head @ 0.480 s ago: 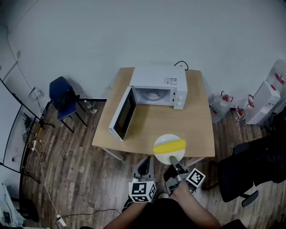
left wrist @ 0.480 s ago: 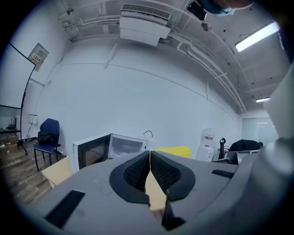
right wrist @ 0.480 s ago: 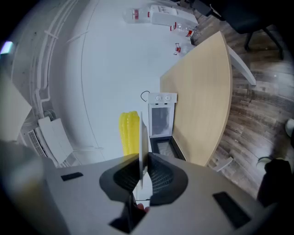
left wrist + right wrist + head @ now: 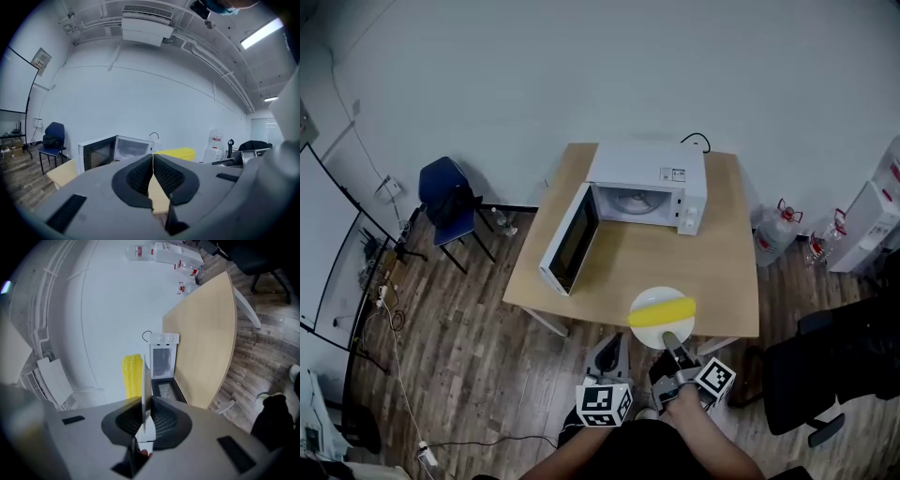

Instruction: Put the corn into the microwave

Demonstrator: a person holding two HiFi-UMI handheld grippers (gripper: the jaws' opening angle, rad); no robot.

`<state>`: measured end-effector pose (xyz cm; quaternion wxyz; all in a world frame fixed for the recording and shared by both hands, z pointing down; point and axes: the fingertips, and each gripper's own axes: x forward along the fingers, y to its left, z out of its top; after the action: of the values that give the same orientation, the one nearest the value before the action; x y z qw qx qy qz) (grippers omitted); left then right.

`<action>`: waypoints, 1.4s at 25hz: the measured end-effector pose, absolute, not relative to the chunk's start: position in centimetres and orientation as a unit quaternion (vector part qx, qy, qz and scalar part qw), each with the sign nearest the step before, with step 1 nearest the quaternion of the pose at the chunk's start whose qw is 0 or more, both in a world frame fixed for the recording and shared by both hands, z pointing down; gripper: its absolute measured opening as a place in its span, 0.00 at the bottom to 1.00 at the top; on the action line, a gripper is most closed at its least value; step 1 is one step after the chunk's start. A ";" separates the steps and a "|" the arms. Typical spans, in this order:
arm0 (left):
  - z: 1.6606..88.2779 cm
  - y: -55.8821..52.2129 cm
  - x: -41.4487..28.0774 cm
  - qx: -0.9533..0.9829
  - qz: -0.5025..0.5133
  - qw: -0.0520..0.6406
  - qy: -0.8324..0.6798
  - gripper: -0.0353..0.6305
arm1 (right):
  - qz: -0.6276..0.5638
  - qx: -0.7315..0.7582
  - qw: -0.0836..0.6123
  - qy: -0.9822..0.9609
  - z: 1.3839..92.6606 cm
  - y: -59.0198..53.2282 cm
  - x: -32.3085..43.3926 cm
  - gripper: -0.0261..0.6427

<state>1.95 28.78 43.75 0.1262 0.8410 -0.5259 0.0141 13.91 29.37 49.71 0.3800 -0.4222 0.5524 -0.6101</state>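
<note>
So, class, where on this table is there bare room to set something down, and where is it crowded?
Bare table lies between the front of the microwave and the plate with the corn, and along the right side beside the plate. The far edge is crowded by the microwave, and its open door juts over the left side.

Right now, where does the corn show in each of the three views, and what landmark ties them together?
Head view: corn on the white plate, at the table's near edge.
Left gripper view: corn just above the jaws, right of centre.
Right gripper view: corn vertical, left of the plate's edge.
Shared landmark: the open microwave.
</note>
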 end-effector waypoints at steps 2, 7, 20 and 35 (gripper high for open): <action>44.2 28.4 1.9 0.840 0.017 0.128 -0.527 0.07 | -0.612 -0.422 0.375 0.553 50.0 29.0 13.9 0.17; 44.6 26.4 2.1 0.845 0.018 0.125 -0.519 0.07 | -0.615 -0.428 0.368 0.551 50.8 27.0 13.8 0.17; 46.3 16.6 1.7 0.852 0.035 0.140 -0.503 0.07 | -0.598 -0.451 0.364 0.554 51.5 17.2 13.5 0.16; 45.3 6.3 1.5 0.892 0.044 0.107 -0.437 0.07 | -0.598 -0.476 0.393 0.512 52.8 7.1 12.6 0.17</action>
<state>1.46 6.33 45.35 0.1073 0.8920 -0.4370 0.0439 12.60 7.13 52.83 0.3930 -0.4758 0.5118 -0.5977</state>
